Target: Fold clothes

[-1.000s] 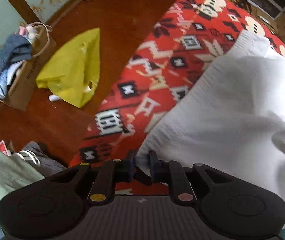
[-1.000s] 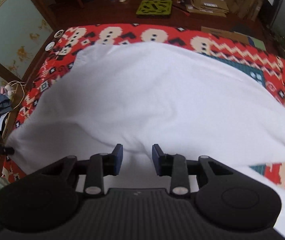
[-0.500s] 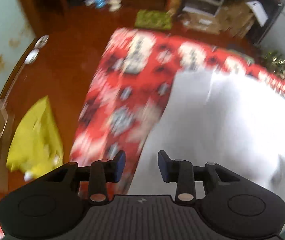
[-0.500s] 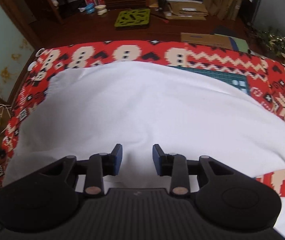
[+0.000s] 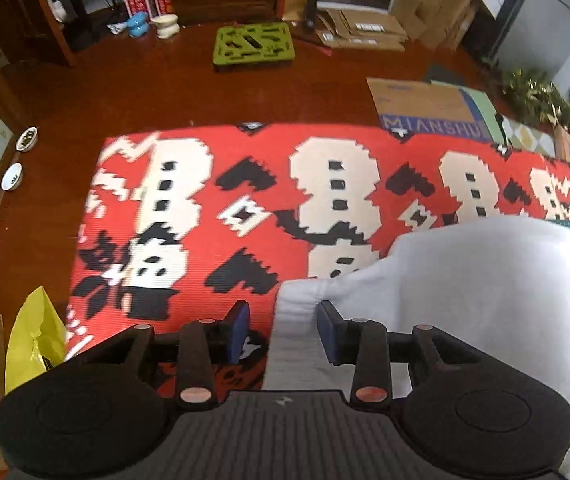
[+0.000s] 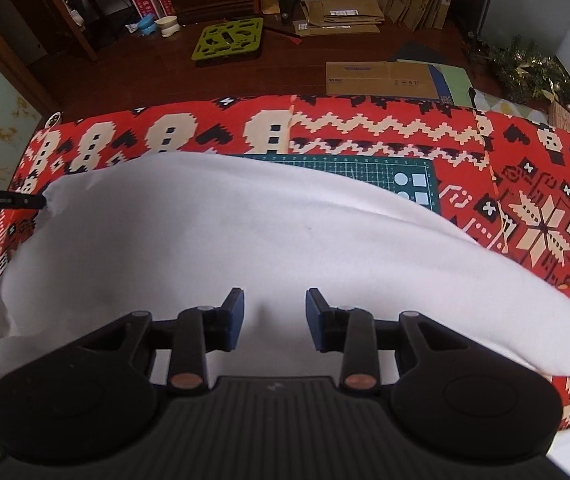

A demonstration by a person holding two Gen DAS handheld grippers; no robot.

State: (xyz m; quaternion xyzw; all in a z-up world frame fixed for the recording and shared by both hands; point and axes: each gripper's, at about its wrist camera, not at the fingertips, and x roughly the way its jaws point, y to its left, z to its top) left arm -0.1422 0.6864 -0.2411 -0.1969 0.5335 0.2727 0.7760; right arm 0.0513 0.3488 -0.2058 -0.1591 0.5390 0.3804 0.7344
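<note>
left claw [image 5: 283,330]: wide open over the white garment's [image 5: 465,292] corner hem, probably lining up a pinch
right claw [image 6: 273,318]: also wide, empty, garment [image 6: 225,248] spread flat just ahead so folding's easy

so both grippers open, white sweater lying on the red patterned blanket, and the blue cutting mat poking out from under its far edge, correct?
One slip: the cutting mat is green, not blue, as the right wrist view shows. The rest holds: the left gripper and right gripper are both open, and the white sweater lies on the red patterned blanket with the mat showing past its far edge.
</note>
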